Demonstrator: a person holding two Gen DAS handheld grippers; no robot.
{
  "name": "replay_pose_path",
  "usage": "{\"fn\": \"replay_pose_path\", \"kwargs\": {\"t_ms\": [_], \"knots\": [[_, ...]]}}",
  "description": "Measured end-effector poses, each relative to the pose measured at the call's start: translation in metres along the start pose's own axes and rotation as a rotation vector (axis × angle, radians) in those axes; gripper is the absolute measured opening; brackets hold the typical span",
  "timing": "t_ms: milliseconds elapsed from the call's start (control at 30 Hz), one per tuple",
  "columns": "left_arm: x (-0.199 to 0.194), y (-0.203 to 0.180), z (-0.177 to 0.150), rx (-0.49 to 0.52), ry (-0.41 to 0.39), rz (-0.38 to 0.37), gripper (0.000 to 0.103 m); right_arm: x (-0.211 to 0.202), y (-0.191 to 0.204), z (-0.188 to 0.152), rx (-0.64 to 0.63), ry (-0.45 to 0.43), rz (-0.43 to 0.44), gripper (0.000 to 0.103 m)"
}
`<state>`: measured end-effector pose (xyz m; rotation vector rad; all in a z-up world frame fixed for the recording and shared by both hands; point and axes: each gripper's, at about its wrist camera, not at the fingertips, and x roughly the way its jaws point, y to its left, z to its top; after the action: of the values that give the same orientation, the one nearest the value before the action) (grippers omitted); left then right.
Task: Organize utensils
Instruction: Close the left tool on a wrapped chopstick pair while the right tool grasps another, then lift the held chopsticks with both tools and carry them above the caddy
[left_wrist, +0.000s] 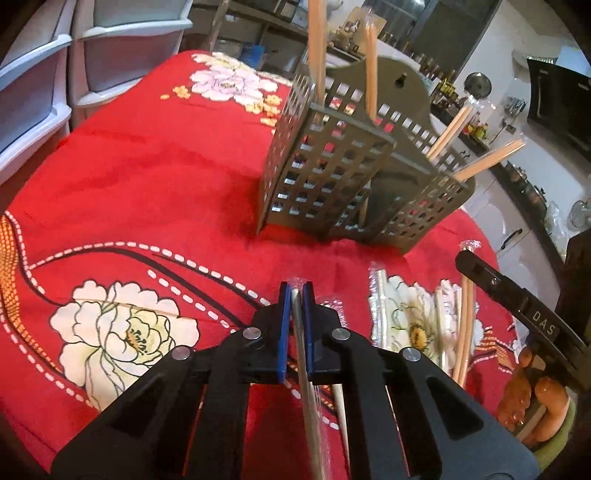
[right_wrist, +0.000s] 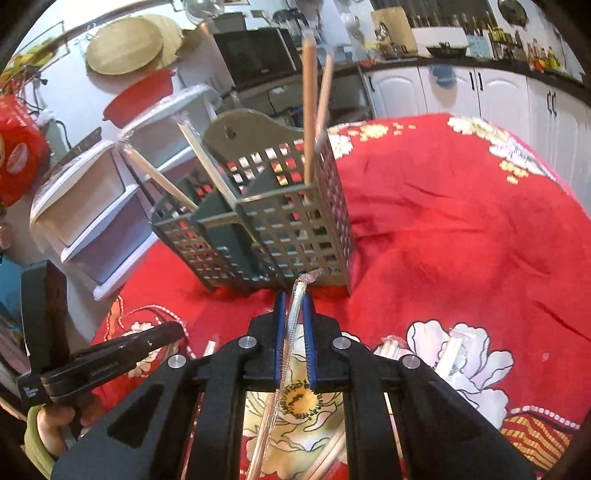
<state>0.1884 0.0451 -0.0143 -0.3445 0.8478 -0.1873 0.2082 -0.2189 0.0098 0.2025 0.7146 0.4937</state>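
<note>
Both grippers are loaded! The left gripper (left_wrist: 296, 295) has its jaws clamped on a wrapped chopstick pair (left_wrist: 303, 354), and the right gripper (right_wrist: 294, 301) pinches a clear wrapped pair (right_wrist: 287, 343). Just ahead, the grey slotted holder (left_wrist: 334, 173) stands on the red floral tablecloth (left_wrist: 155, 184), with more wrapped pairs (left_wrist: 463, 325) lying loose beside it.

Bright, saturated indoor light; heavy fisheye warping, dark vignetted corners.

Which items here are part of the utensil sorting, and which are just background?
Job:
- left gripper, shut on wrapped chopsticks
- right gripper, shut on clear wrapped pair
- grey caddy
- loose pairs

Background:
- plastic drawers
- red tablecloth
</note>
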Motion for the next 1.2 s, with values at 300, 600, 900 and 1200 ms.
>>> {"fn": "replay_pose_path", "kwargs": {"t_ms": [300,600,900,1200], "knots": [[-0.033,-0.006,0.012,0.010,-0.075,-0.025,0.002,-0.029,0.011,0.003,-0.035,-0.071,0.002,0.009],[-0.063,-0.010,0.025,0.017,-0.155,-0.042,0.001,-0.054,0.023,0.009,-0.077,-0.139,0.006,0.007],[-0.090,-0.023,0.039,0.039,-0.236,-0.067,0.001,-0.078,0.036,0.017,-0.125,-0.207,0.028,0.006],[-0.114,-0.038,0.051,0.084,-0.298,-0.082,0.001,-0.100,0.046,0.026,-0.159,-0.284,0.039,0.006]]}}
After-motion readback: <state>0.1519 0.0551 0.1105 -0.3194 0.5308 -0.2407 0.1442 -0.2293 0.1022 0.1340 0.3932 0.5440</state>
